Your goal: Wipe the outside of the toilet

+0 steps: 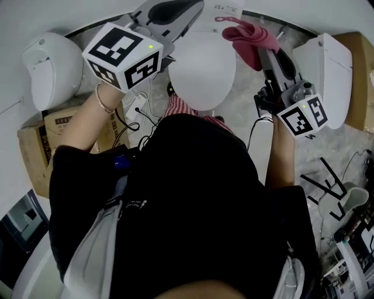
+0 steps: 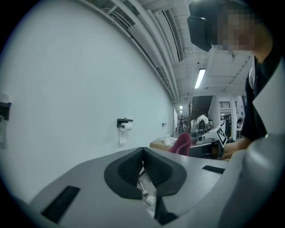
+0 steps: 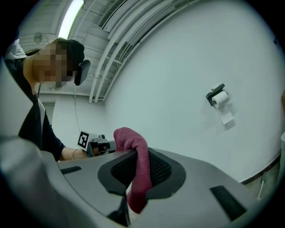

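The person stands over a white toilet (image 1: 201,73) with its lid down, in the upper middle of the head view. Two more toilets stand at the upper left (image 1: 51,70) and upper right (image 1: 327,64) of that view.

The right gripper (image 1: 264,51) is clenched on a pink cloth (image 1: 248,36). In the right gripper view the cloth (image 3: 133,140) is pinched between the two dark pads and hangs folded over them. It is held in the air above the right edge of the lid and does not touch the toilet. The left gripper (image 1: 186,8) is raised in the upper middle of the head view. In its own view the jaws are pressed together with nothing between them. Both gripper views look at the pale wall, where a toilet paper holder (image 3: 217,97) hangs.

I think the wiping has not begun. To do it well, the right gripper should tip downward so that the loose fold of cloth, not the hard jaw tips, meets the porcelain. Then it should move in long strokes from the lid down the sides of the bowl. The grip looks narrow, so firm rubbing could pull the cloth out; light pressure seems wiser. The left gripper has no work now and should keep away from the cloth's path.
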The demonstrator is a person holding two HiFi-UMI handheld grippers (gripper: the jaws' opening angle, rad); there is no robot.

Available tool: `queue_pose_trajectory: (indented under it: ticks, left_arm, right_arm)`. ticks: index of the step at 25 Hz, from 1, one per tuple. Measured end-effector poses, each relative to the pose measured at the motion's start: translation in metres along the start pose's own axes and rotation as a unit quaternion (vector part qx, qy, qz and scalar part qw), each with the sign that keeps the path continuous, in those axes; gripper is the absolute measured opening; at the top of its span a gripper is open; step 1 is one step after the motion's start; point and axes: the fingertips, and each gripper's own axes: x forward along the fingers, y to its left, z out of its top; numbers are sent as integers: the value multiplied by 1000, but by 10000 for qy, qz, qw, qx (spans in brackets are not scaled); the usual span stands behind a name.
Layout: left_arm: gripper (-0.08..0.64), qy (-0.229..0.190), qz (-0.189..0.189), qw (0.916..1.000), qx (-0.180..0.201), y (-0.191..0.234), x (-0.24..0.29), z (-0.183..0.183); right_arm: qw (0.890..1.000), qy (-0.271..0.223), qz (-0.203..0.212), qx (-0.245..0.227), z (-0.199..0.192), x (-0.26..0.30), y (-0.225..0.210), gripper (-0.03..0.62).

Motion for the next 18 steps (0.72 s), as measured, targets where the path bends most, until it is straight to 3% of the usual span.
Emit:
queue_pose_trajectory:
  ticks: [4, 9, 13, 18]
  left_arm:
    - [9, -1, -19, 9997, 237, -58, 21, 9]
    - [9, -38, -60, 9995, 316, -116, 38, 18]
    - [9, -49, -40, 9999, 97, -132, 47, 16]
    - [9, 9, -8, 9999, 130, -139, 56, 14]
  right_arm:
    - [9997, 161, 157, -89, 2, -58, 0, 55]
    - [9999, 122, -97, 16, 10, -120, -11, 55]
    - [9997, 120, -199, 9, 11, -143, -16, 55]
    - [9995, 39, -243, 172, 12, -150, -25, 55]
